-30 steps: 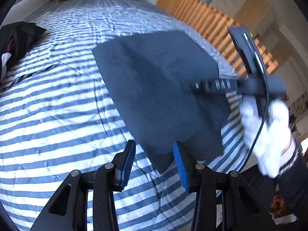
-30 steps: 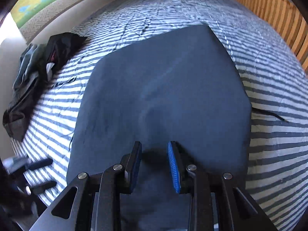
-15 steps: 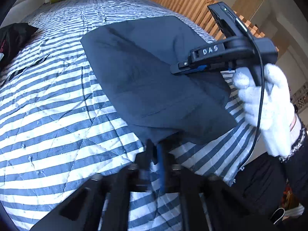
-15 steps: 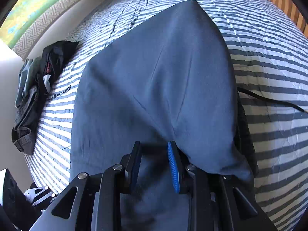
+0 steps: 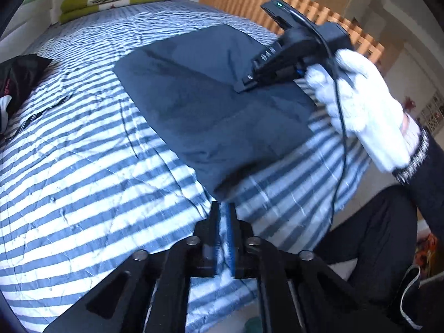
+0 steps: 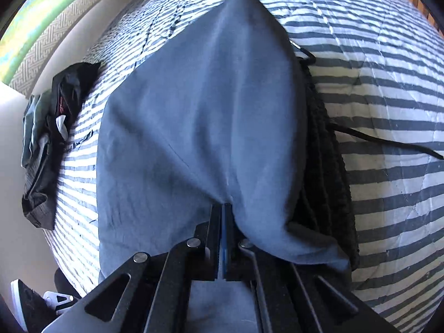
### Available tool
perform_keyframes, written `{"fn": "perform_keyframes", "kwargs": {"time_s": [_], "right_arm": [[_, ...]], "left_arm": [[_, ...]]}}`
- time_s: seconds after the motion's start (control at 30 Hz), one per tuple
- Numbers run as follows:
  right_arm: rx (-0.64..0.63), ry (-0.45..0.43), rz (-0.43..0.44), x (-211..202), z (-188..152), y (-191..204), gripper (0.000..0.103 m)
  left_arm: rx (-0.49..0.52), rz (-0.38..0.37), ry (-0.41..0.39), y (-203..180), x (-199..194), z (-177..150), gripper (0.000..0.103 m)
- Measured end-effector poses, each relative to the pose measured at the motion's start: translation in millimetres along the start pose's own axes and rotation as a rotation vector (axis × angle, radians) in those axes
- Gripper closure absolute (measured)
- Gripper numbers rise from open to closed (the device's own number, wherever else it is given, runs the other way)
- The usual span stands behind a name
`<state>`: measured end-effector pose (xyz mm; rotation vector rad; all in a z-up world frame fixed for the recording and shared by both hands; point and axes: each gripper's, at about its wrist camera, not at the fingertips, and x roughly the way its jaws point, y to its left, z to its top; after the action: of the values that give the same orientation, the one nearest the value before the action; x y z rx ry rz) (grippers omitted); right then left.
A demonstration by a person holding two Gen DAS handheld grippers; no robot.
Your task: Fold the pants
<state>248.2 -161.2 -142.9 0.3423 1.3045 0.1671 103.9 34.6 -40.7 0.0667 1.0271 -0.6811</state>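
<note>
The pants lie folded on the bed, soft, light and limp; the right hand-held gripper pinches a fabric ridge; the left hand-held gripper, at six o'clock of the corner, has just parted, empty; better grab hems.

Holds the left gripper tilted steeply down at the near edge, jaws just opened to a narrow slit, nothing caught between the pads, tips just short of the cloth. Grasps the right gripper in a white-gloved right hand, with a dark sleeve and patterned cuff at the wrist, farther off and to the right of the left one. Aims it down and toward the left, fingers wrapped round the handle. Keeps its jaws, just closed, pressed almost pad to pad on a pinch of the pants.
</note>
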Motion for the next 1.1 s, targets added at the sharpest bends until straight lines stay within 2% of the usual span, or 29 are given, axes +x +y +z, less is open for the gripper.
{"fn": "perform_keyframes", "kwargs": {"time_s": [0.03, 0.07, 0.13, 0.17, 0.2, 0.23, 0.27, 0.33, 0.4, 0.43, 0.47, 0.53, 0.6, 0.63, 0.7, 0.77, 0.83, 0.9, 1.0, 1.1], "right_arm": [[-0.002, 0.003, -0.008, 0.1, 0.7, 0.3, 0.1], [0.002, 0.004, -0.011, 0.0, 0.8, -0.3, 0.1], [0.006, 0.005, -0.017, -0.2, 0.7, -0.1, 0.1], [0.002, 0.004, -0.021, -0.4, 0.4, 0.5, 0.1], [-0.002, 0.004, -0.025, -0.3, 0.2, 1.3, 0.1], [-0.001, 0.005, -0.026, -0.2, 0.6, 1.6, 0.1], [0.002, 0.006, -0.027, 0.2, 1.4, 1.9, 0.1], [0.004, 0.007, -0.034, 0.3, 2.4, 4.1, 0.1], [-0.006, 0.002, -0.045, 1.0, 2.7, 10.3, 0.099], [-0.017, -0.002, -0.047, 1.2, 2.5, 12.8, 0.099], [-0.023, -0.006, -0.047, 1.3, 2.2, 13.9, 0.099], [-0.028, -0.008, -0.044, 3.3, 3.0, 15.0, 0.099], [-0.033, -0.006, -0.043, 2.7, 3.4, 16.7, 0.098], [-0.044, -0.008, -0.046, 0.4, 2.7, 18.6, 0.097], [-0.078, -0.033, -0.05, -11.8, -2.0, 22.9, 0.094], [-0.1, -0.094, -0.022, -33.1, -8.9, 21.6, 0.086], [-0.086, -0.19, -0.007, -58.0, -15.5, 13.0, 0.079], [-0.043, -0.247, 0.004, -72.7, -19.5, 1.2, 0.078], [-0.004, -0.255, 0.066, -73.0, -24.3, -11.1, 0.078], [-0.028, -0.231, -0.009, -55.9, -23.6, -13.1, 0.078]], "left_arm": [[-0.018, 0.003, -0.007, 3.5, 1.7, 4.1, 0.06], [-0.029, 0.014, -0.02, 6.0, 4.5, 8.5, 0.049], [-0.018, 0.019, -0.024, 8.6, 13.1, 14.1, 0.051], [-0.015, 0.0, -0.02, 8.7, 16.9, 15.8, 0.074], [-0.02, -0.037, -0.008, 9.3, 23.1, 17.4, 0.091], [-0.03, -0.049, 0.006, 10.5, 27.8, 18.3, 0.101], [-0.044, -0.059, 0.014, 12.6, 30.8, 19.0, 0.101], [-0.136, -0.154, 0.005, 22.0, 22.9, 17.1, 0.101], [-0.197, -0.23, -0.051, 28.0, 2.1, 14.4, 0.102], [-0.206, -0.243, -0.065, 28.6, -4.8, 12.7, 0.101], [-0.205, -0.235, -0.07, 28.7, -7.3, 10.6, 0.101], [-0.172, -0.127, -0.014, 30.4, 6.5, 3.0, 0.1], [-0.157, -0.106, 0.086, 32.2, 22.6, -4.4, 0.1], [-0.14, -0.095, 0.099, 30.5, 21.8, -5.9, 0.1], [-0.085, -0.096, 0.079, 22.7, 7.1, -3.5, 0.098], [-0.054, -0.076, 0.026, 17.2, -8.9, 5.6, 0.084], [-0.039, -0.06, -0.062, 14.8, -20.9, 23.7, 0.072], [-0.041, -0.054, -0.116, 14.8, -17.1, 44.0, 0.07], [-0.025, -0.071, -0.097, 7.1, 15.1, 60.2, 0.07], [0.054, -0.06, 0.029, -8.6, 56.5, 50.2, 0.07]]}}
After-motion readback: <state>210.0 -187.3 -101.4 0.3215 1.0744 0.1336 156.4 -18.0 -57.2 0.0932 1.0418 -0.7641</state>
